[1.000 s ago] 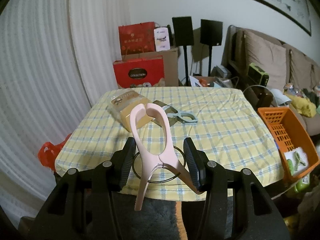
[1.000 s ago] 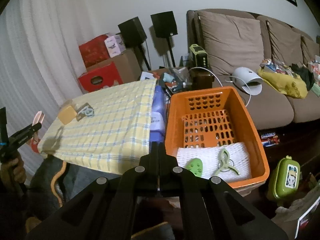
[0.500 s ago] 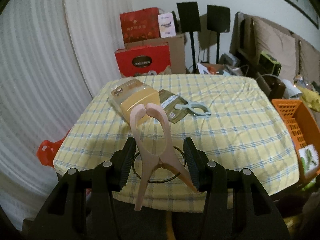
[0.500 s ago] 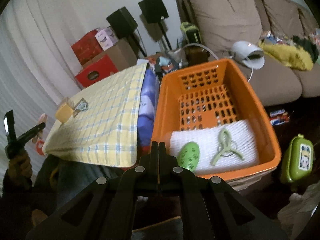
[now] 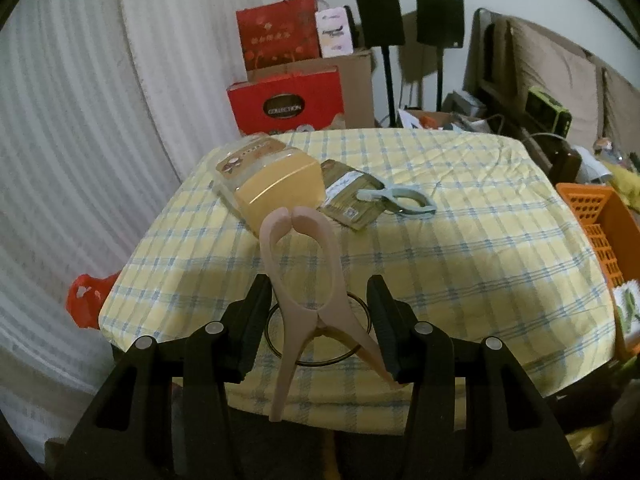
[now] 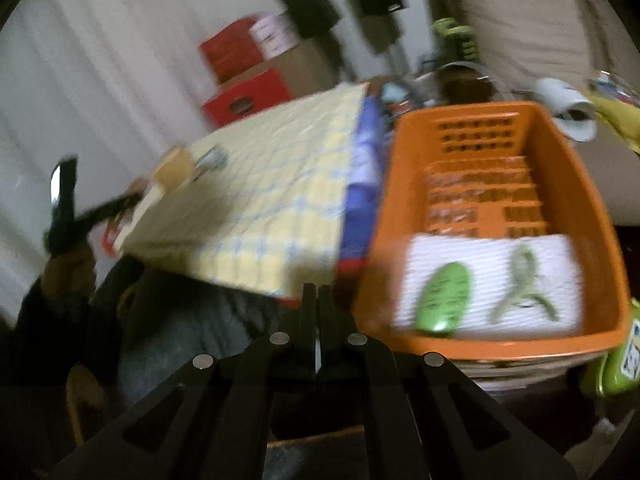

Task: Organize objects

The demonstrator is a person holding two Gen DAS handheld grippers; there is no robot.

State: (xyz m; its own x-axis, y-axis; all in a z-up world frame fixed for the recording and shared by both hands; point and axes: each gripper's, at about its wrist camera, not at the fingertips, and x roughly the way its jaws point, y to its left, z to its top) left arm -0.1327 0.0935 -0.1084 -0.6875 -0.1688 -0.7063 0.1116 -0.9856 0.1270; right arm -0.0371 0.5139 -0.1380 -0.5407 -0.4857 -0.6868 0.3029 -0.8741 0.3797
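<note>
My left gripper [image 5: 320, 312] is shut on a pink clothes clip [image 5: 304, 276], held upright above the near edge of the yellow checked table [image 5: 460, 272]. Farther back on the cloth lie a yellow box [image 5: 276, 188], a flat brown packet [image 5: 352, 196] and a pale blue clip [image 5: 400, 200]. My right gripper [image 6: 318, 304] is shut and holds nothing, hanging off the table's near corner, left of the orange basket [image 6: 560, 184]. Inside the basket a white mat [image 6: 480, 256] carries a green oval item [image 6: 442, 298] and a green clip [image 6: 522, 284]. The right wrist view is blurred.
Red gift boxes [image 5: 288, 100] and a cardboard box stand behind the table, with two black speakers [image 5: 378, 16] on stands. A brown sofa [image 6: 520, 28] lies behind the basket. A black wire ring [image 5: 316, 332] rests on the cloth near its front edge. A green case [image 6: 616, 360] sits beside the basket.
The left gripper sank and swung left with the pink clip; the basket slid to the frame's edge. The right gripper dropped toward the table corner and basket, and its view blurred.
</note>
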